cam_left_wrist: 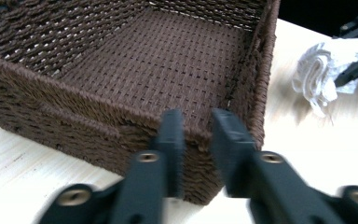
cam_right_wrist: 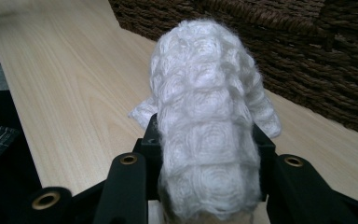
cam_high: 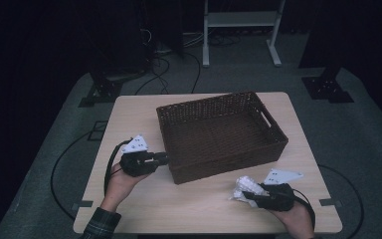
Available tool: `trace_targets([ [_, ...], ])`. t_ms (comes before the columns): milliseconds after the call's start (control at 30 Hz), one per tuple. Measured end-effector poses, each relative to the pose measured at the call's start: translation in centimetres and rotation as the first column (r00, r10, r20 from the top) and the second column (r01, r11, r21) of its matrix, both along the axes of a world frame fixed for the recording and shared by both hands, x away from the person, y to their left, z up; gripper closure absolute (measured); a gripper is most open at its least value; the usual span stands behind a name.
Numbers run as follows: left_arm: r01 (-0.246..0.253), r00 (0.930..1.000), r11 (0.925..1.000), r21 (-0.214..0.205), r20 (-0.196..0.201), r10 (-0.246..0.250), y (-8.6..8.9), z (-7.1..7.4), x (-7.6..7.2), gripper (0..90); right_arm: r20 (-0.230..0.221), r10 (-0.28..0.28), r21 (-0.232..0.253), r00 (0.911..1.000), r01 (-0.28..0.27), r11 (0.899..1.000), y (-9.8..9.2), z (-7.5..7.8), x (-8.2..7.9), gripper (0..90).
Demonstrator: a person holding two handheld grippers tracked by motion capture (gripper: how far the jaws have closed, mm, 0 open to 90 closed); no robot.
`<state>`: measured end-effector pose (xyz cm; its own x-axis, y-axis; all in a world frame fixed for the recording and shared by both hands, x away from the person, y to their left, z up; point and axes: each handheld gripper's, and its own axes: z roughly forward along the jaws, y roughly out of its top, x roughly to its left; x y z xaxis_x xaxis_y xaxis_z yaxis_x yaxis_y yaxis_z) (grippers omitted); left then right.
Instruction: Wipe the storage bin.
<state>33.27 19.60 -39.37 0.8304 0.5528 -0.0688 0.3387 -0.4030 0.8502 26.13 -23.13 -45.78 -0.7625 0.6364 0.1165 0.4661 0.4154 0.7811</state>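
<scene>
A brown wicker basket (cam_high: 206, 102) stands empty on the middle of the light wooden table (cam_high: 129, 119). My left gripper (cam_high: 163, 158) is level at the basket's near left corner. In the left gripper view its jaws (cam_left_wrist: 198, 128) stand a little apart at the basket's rim (cam_left_wrist: 51, 74), and the pads do not press on it. My right gripper (cam_high: 247, 195) lies near the table's front right, shut on a white fluffy knitted cloth (cam_right_wrist: 207, 93). The cloth (cam_high: 243, 185) bulges out past the jaws and rests just in front of the basket. The cloth (cam_left_wrist: 321, 70) also appears in the left gripper view.
The basket wall (cam_right_wrist: 307, 46) is close ahead of the right gripper. Bare tabletop (cam_right_wrist: 74, 84) lies left of the cloth. Beyond the table are a grey floor with cables (cam_high: 174, 69) and a white frame (cam_high: 241, 20).
</scene>
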Motion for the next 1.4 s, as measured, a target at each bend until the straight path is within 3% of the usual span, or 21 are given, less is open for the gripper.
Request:
trace_targets([
  [100,-0.008,0.9999,0.9999,-0.007,-0.011,0.008,0.5,-0.2,-0.4,53.9,0.0,-0.006,0.003,1.0,0.006,1.0,-0.1,0.0,0.0,61.0],
  [333,-0.017,0.9996,0.9998,-0.006,-0.022,0.016,1.5,-1.3,-1.8,34.4,0.002,-0.011,0.003,0.9999,0.011,1.0,-0.2,0.0,0.0,61.0],
  [567,-0.029,0.9992,0.9974,0.066,-0.027,0.031,0.5,-3.9,-2.5,19.9,0.0,-0.011,-0.004,0.9999,0.011,1.0,-0.1,0.0,0.1,61.0],
  [700,-0.014,0.9985,0.9937,0.111,-0.052,0.02,-0.7,-5.7,-2.2,19.8,0.005,-0.02,0.001,0.9998,0.02,1.0,-0.3,0.1,0.1,61.0],
  [867,-0.021,0.9981,0.9842,0.176,-0.052,0.031,-2.0,-7.4,-1.9,19.8,0.008,-0.028,0.002,0.9996,0.028,1.0,-0.6,0.1,0.1,60.9],
  [1033,-0.069,0.9967,0.9791,0.192,-0.03,0.076,-2.7,-8.2,-1.5,19.9,0.012,-0.029,0.001,0.9995,0.029,1.0,-0.6,0.2,0.2,60.9],
  [1233,-0.093,0.9955,0.9718,0.217,0.001,0.095,-3.1,-9.0,-1.2,21.4,0.01,-0.033,-0.001,0.9994,0.033,0.999,-0.7,0.2,0.2,60.9],
  [1300,-0.105,0.9944,0.964,0.244,0.012,0.105,-3.3,-9.4,-1.0,21.4,0.013,-0.04,0.0,0.9991,0.04,0.999,-0.8,0.2,0.2,60.9],
  [1400,-0.099,0.9949,0.9674,0.233,0.008,0.1,-3.5,-9.8,-0.7,22.5,0.014,-0.041,-0.005,0.999,0.041,0.999,-1.0,0.2,0.2,60.9],
])
